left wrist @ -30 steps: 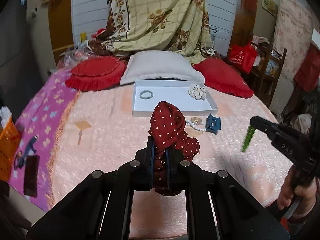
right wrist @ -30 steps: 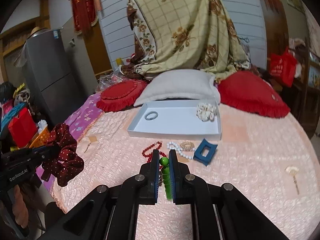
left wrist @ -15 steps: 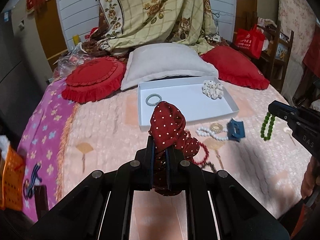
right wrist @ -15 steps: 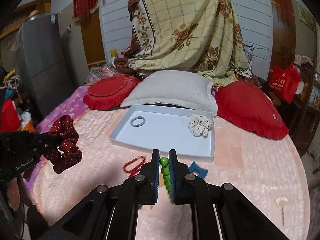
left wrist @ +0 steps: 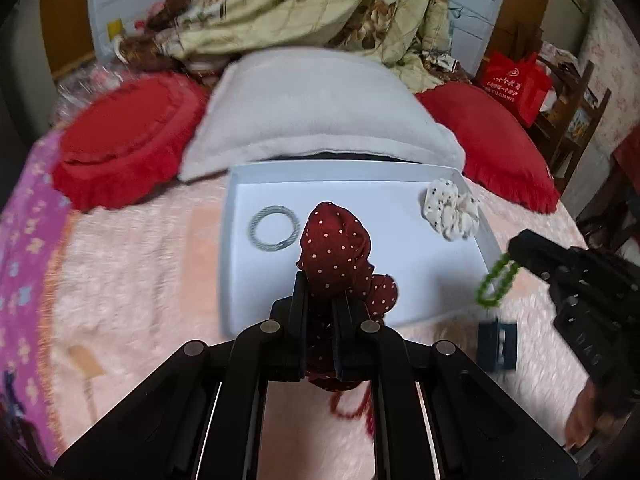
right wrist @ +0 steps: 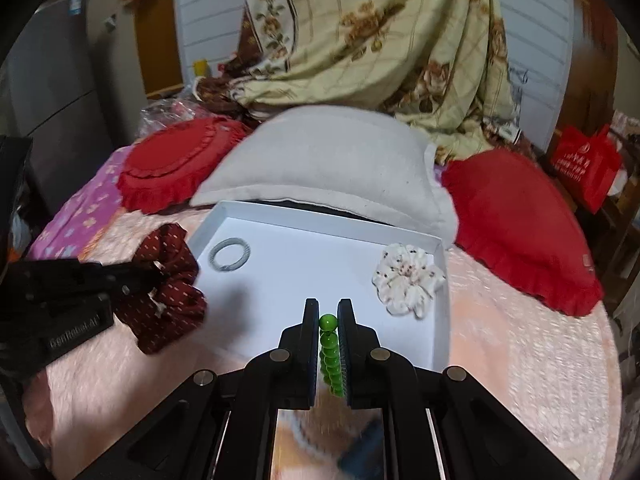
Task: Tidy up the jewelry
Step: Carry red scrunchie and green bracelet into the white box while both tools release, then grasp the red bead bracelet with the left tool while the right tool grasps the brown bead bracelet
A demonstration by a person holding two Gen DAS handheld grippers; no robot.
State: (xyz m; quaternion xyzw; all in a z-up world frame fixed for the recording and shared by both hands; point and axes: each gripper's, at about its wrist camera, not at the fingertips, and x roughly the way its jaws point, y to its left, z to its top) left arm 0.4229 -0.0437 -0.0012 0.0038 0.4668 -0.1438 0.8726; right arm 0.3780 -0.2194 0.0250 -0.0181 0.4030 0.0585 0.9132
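Your left tool [left wrist: 320, 304] clamps the dark-red polka-dot fabric scrunchie [left wrist: 336, 248], your right tool [right wrist: 328, 320] pinches the green bead bracelet [right wrist: 330, 354], both above the shallow white tray [right wrist: 280, 220].

Both grippers have moved forward toward the white tray [left wrist: 230, 248], which now fills the middle of each frame instead of sitting small near the pillows. The red scrunchie [left wrist: 334, 248] now hangs over the tray floor, and the green bead bracelet [right wrist: 331, 354] has come over the tray's near edge. The loose jewelry has slipped to the lower frame.
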